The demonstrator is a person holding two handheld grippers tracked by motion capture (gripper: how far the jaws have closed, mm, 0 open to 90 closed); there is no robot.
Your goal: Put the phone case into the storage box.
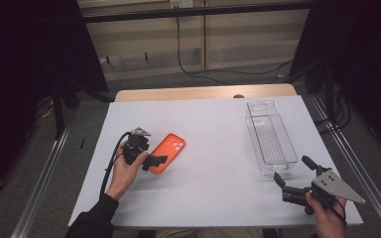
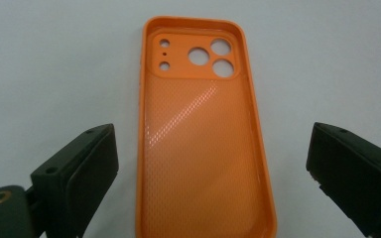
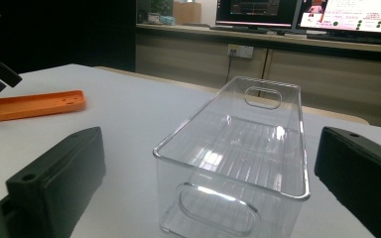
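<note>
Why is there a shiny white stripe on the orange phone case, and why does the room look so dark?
In the left gripper view, lamp glare streaks across the orange phone case; the black jaws beside it look soft. In the high view, light falls on the white table, leaving the room's edges dark. In the right gripper view, the clear bin glints.

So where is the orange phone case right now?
In the high view the phone case lies flat on the white table, left of centre, between the open jaws of the left gripper, well away from the clear bin.

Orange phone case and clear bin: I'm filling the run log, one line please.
left gripper open over orange phone case | right gripper open facing empty clear bin
</note>
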